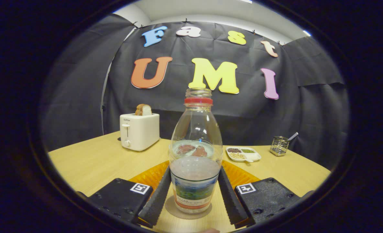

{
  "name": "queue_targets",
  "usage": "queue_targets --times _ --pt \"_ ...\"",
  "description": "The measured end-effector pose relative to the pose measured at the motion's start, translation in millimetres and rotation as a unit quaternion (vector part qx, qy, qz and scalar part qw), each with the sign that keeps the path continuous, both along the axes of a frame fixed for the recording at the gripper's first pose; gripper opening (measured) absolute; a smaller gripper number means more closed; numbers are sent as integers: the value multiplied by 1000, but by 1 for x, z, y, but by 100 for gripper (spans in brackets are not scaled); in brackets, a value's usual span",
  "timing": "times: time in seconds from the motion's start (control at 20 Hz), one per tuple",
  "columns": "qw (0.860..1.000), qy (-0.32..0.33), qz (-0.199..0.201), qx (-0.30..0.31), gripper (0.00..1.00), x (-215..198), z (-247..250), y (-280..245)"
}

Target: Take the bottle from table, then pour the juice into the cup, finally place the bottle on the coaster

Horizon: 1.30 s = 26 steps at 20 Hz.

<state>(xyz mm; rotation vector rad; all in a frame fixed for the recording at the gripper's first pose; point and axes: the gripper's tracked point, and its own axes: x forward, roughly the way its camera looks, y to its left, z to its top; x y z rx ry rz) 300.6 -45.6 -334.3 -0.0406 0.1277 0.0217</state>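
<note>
Clear plastic bottle [195,152] upright on round coaster [188,212], between tool [193,197] fingers.

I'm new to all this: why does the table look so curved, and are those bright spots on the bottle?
Gripper view: the fisheye lens bends the table edge; small glare spots sit on the bottle; everything looks sharp; the hand-held gripper flanks the bottle.

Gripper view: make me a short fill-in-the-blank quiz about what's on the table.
1. The bottle, clamped between the gripper's fingers, stands on a round ___.
2. A slice of ___ sticks out of the toaster.
3. The bottle's mouth has no ___ on it.
Missing words: coaster; bread; cap.
</note>
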Motion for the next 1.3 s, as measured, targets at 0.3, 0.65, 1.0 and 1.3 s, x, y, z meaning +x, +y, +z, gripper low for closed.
queue_targets --times 0.3,0.65,1.0,1.3 --pt "1000 8 10 28 95 -4 -1 6" --pt "1000 13 18 19 100 -24 14 6" --pt "999 -11 11 32 100 -62 81 -3" --pt "999 -28 10 31 100 -106 147 -4"
